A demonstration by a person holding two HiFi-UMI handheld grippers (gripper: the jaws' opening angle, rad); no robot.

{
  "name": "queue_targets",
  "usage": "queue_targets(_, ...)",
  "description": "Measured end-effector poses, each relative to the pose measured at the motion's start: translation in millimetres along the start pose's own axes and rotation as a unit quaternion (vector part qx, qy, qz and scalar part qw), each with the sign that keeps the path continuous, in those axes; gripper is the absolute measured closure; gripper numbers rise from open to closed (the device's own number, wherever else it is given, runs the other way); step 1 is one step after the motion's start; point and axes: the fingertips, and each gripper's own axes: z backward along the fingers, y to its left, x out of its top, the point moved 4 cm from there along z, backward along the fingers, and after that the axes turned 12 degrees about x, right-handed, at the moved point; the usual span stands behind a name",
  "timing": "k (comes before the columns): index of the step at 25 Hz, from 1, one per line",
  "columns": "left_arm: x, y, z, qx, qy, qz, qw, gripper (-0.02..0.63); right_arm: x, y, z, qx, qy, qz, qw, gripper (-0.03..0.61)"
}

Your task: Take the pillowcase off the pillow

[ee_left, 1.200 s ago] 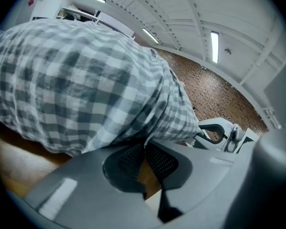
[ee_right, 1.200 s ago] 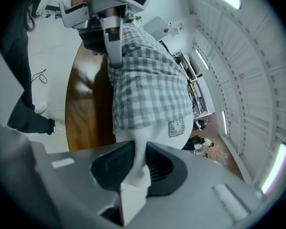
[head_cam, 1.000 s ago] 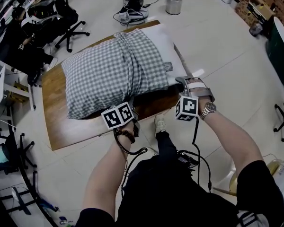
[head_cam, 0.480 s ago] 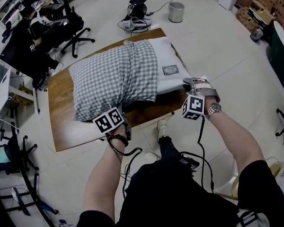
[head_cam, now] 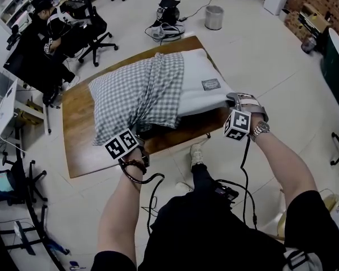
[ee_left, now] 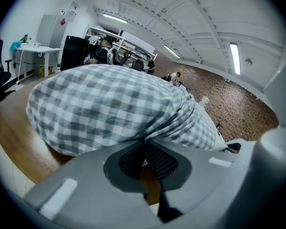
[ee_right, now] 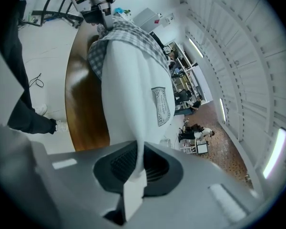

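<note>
Pale tiled floor (head_cam: 260,44) of an open office, with desks and office chairs (head_cam: 93,35) at the far left and a steel bin (head_cam: 214,17) beyond the table. Items as I log them from my station:

1. One wooden table (head_cam: 79,151), brown top, set askew on the floor. It carries the pillow.
2. One pillow (head_cam: 200,75), white, lying flat on the table. Its right end is bare and carries a small printed label (head_cam: 211,84).
3. One pillowcase (head_cam: 130,92), grey-and-white check, over the left part of the pillow. Its open edge is bunched in folds across the pillow's middle, and its near corner is drawn toward the table's front edge.
4. One left gripper (ee_left: 144,144), jaws pressed together on a gathered fold of the pillowcase. I see checked cloth pinched between the meshed pads.
5. One right gripper (ee_right: 137,161), jaws clamped on the bare white end of the pillow. A strip of white cloth runs between the pads and out behind them.
6. One wristwatch (head_cam: 260,130), on the right wrist.

I note the two grippers well apart, each at a near corner of the bedding.
</note>
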Motion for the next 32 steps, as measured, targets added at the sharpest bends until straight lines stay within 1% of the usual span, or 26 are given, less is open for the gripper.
queue_targets(2,5,10,5,0.005,0.0,0.008,1.0,0.604,1,2,3,0.005,0.0,-0.004,1.0,0.561)
queue_targets(6,3,17,10,0.006,0.01,0.007,0.9999,0.604,6,11,6,0.021,0.002,-0.019,1.0,0.561)
queue_targets(9,-5,13,11,-0.007,0.04,0.003,0.9992,0.603,11,16,10,0.041,-0.005,-0.029,0.999,0.549)
queue_targets(12,-12,5,15,-0.026,0.08,0.003,0.9965,0.598,15,17,16,0.064,-0.014,-0.035,0.997,0.495)
queue_targets(15,-17,-10,27,-0.044,0.111,-0.025,0.9925,0.591,15,20,25,0.096,-0.018,-0.047,0.994,0.446)
queue_targets(18,-17,-33,40,-0.078,0.144,-0.051,0.9852,0.583,14,14,38,0.126,-0.016,-0.057,0.99,0.398)
queue_targets(20,-14,-46,50,-0.1,0.153,-0.061,0.9812,0.583,15,10,48,0.14,-0.015,-0.062,0.988,0.371)
queue_targets(22,-10,-55,62,-0.123,0.154,-0.07,0.9778,0.583,18,11,59,0.147,-0.014,-0.068,0.987,0.371)
queue_targets(25,-1,-60,81,-0.147,0.139,-0.084,0.9756,0.58,30,12,78,0.142,-0.019,-0.077,0.987,0.371)
queue_targets(29,10,-58,105,-0.158,0.113,-0.104,0.9755,0.553,50,15,100,0.141,-0.039,-0.104,0.984,0.371)
queue_targets(32,15,-64,121,-0.163,0.092,-0.132,0.9734,0.522,61,19,115,0.139,-0.057,-0.119,0.981,0.371)
